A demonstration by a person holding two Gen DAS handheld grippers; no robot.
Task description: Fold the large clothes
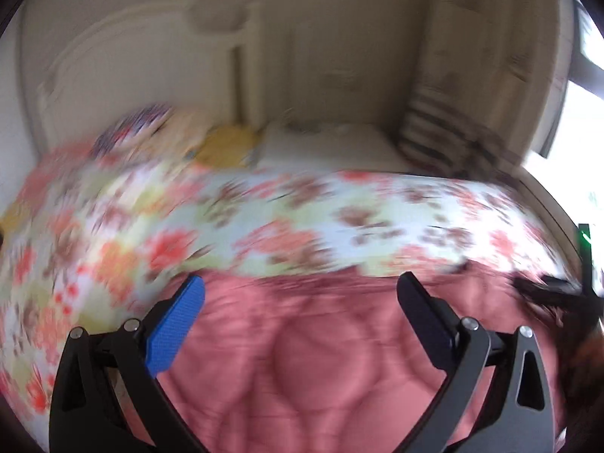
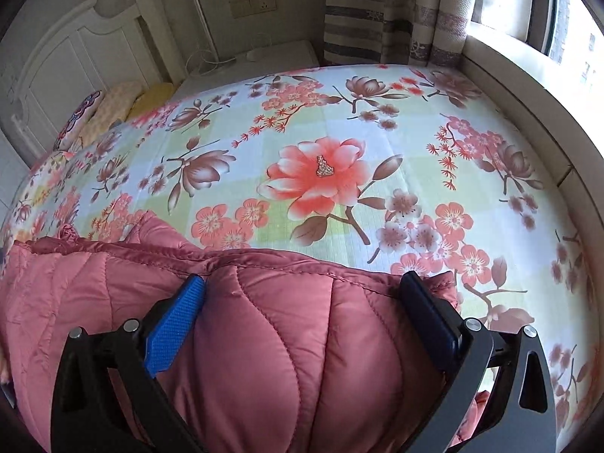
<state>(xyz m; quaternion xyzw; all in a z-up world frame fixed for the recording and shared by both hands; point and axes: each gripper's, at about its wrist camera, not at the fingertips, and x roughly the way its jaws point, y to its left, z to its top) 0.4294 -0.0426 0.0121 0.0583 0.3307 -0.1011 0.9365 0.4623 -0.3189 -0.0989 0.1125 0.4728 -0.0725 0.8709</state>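
A pink quilted down jacket [image 2: 264, 339] lies on the floral bed sheet [image 2: 321, 173] at the near edge of the bed. My right gripper [image 2: 302, 287] is open, its fingers spread wide over the jacket's stitched top edge, with puffy fabric between them. In the blurred left wrist view the same jacket [image 1: 302, 351] fills the bottom, and my left gripper [image 1: 302, 287] is open above it, holding nothing. A dark trim of the jacket [image 1: 543, 290] shows at the right.
A white headboard [image 2: 75, 53] and pillows [image 2: 113, 109] stand at the far left. A white bedside table [image 2: 260, 60] with cables, a striped curtain [image 2: 377, 19] and a window ledge [image 2: 528, 87] border the bed's far and right sides.
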